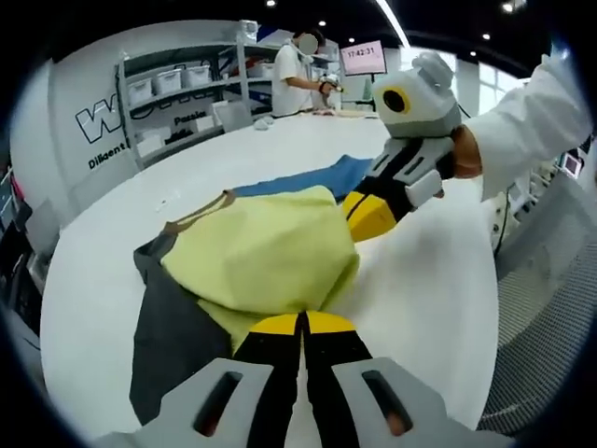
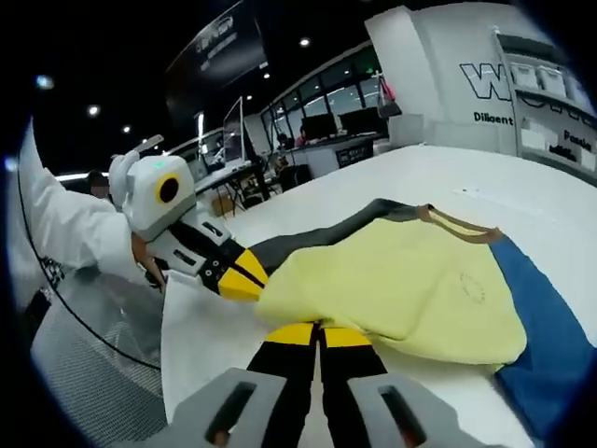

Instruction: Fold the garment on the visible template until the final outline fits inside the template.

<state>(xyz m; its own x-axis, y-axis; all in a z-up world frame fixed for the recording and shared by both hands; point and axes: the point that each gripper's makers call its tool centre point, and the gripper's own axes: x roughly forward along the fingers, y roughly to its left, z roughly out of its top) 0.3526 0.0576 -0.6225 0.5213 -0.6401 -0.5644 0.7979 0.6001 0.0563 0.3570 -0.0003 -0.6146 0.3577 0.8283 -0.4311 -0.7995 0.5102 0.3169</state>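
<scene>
Pinching the yellow garment [image 1: 266,252]: both grippers, left gripper [image 1: 302,322] and right gripper [image 2: 320,333].

Left gripper [image 1: 302,322]: rises from 6 o'clock in the left gripper view, yellow-tipped jaws pressed together, a fold of yellow cloth pinched between the tips.
Left gripper seen from the right gripper view [image 2: 244,276]: enters from 9 o'clock, pointing toward 4 o'clock, tips closed at the cloth edge.
Right gripper [image 2: 319,333]: rises from 6 o'clock in the right gripper view, jaws together, tips at the yellow cloth's edge.
Right gripper seen from the left gripper view [image 1: 366,217]: comes in from 2 o'clock, angled down toward 8 o'clock.
Right hand [image 1: 464,152]: wraps the handle, white sleeve running off toward 3 o'clock.
</scene>
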